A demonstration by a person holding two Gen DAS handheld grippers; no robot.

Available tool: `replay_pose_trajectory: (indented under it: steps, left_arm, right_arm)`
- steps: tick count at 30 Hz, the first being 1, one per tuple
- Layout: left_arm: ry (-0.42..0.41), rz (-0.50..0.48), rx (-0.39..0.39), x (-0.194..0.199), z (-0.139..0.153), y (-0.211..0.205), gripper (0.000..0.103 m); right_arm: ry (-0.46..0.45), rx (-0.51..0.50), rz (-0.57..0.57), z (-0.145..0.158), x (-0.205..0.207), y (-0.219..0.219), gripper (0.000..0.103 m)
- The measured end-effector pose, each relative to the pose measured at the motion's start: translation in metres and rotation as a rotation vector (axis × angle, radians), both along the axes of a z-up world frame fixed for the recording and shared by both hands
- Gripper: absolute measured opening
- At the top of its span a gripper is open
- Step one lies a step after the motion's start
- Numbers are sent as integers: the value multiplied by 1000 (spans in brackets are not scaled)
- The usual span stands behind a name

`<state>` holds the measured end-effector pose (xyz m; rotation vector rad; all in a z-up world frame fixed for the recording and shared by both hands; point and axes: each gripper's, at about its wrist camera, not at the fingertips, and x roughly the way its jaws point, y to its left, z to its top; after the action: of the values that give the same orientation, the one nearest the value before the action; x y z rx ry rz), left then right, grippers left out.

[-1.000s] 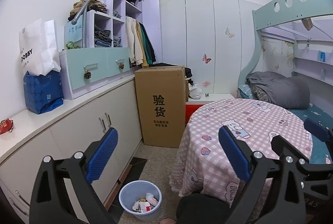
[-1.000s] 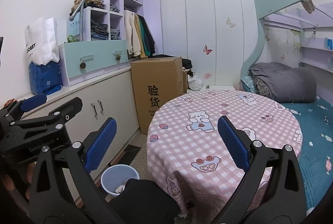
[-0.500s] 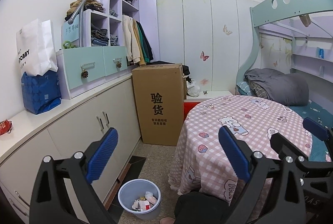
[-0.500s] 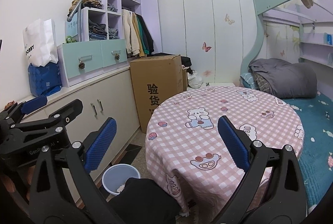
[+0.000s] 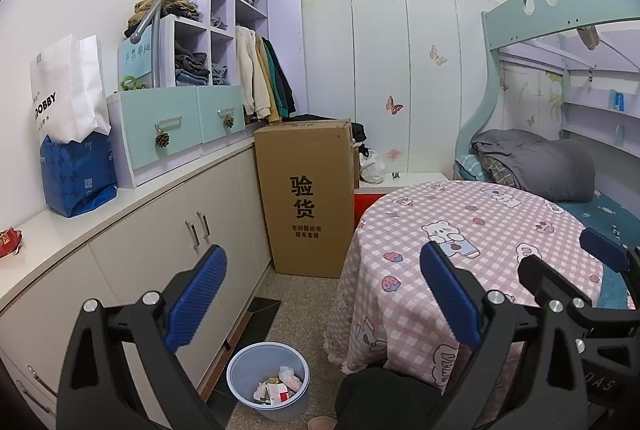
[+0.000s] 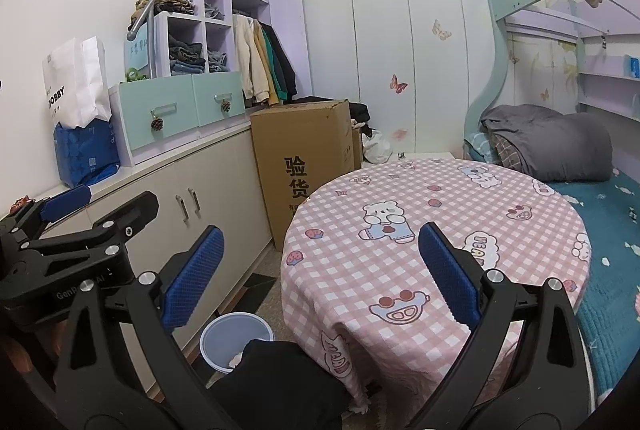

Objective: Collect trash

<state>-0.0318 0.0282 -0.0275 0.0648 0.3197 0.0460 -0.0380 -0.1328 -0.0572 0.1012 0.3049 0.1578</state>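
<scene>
A pale blue waste bin (image 5: 269, 379) stands on the floor by the cabinets, holding several scraps of paper and wrappers; the right wrist view shows its rim (image 6: 236, 344) partly hidden behind a dark knee. A red wrapper (image 5: 9, 241) lies on the counter at the far left. My left gripper (image 5: 322, 298) is open and empty, held high over the floor between cabinet and table. My right gripper (image 6: 318, 276) is open and empty above the table's near edge. The left gripper (image 6: 66, 230) also shows at the left of the right wrist view.
A round table with a pink checked cloth (image 6: 436, 230) fills the middle. A tall cardboard box (image 5: 306, 196) stands behind the bin. White cabinets (image 5: 168, 250) run along the left wall with bags (image 5: 76, 134) on top. A bunk bed (image 6: 560, 150) lies on the right.
Both views have drifted slightly, the table and box shifting a little in frame. Both grippers stay open and empty.
</scene>
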Motion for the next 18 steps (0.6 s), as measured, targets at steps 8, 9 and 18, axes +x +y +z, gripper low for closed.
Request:
replay_pose_trajectory:
  steps: [8,9,18]
  left_arm:
    - [4,1,-3,2,-2,1,95]
    - [4,1,-3,2,-3,1,95]
    - [6,2,-4,3,-4,1,95]
  right_arm:
    - [6,4,2,-3,2,0,96]
    - [7,4,2,-3,2,0,96]
    - [11,7,4,-4,3,0,96]
